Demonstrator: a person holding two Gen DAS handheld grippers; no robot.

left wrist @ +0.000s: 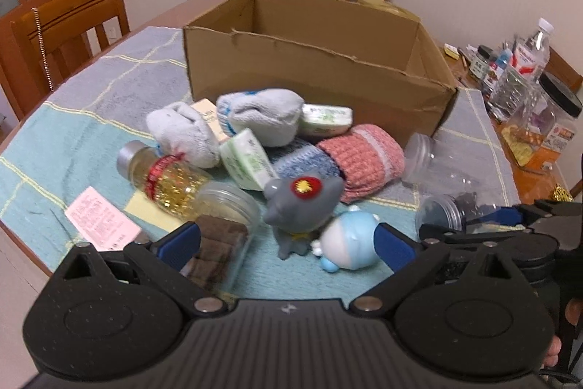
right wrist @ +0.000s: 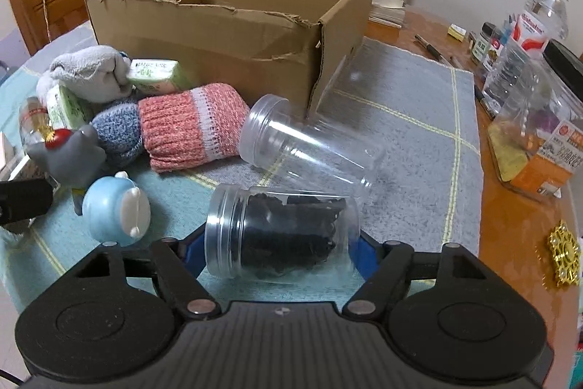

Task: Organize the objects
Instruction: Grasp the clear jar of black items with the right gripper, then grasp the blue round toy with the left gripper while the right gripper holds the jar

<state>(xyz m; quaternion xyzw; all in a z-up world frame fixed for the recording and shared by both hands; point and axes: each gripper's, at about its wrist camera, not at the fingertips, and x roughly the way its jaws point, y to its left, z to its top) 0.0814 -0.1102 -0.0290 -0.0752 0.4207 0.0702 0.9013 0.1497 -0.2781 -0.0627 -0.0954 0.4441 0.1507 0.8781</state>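
Note:
An open cardboard box [left wrist: 320, 61] [right wrist: 233, 20] stands on the table cloth. In front of it lies a pile: white socks [left wrist: 262, 113], a pink sock roll [left wrist: 364, 159] [right wrist: 193, 130], a blue sock roll [right wrist: 116, 133], green tissue packs [left wrist: 247, 159], a yellow oil bottle [left wrist: 167, 181], a grey toy [left wrist: 298, 203] and a blue toy [left wrist: 349, 239] [right wrist: 116, 210]. My left gripper [left wrist: 288, 243] is open above the toys, beside a jar of brown pieces [left wrist: 218, 243]. My right gripper [right wrist: 280, 246] has its jaws around a clear jar of dark pieces [right wrist: 284, 232] lying on its side.
An empty clear jar [right wrist: 306, 144] lies by the box corner. Bottles and jars [right wrist: 528, 61] crowd the table's right side, with a gold ornament [right wrist: 564, 254] near the edge. Wooden chairs [left wrist: 62, 35] stand left and behind. Paper slips [left wrist: 102, 225] lie at the left.

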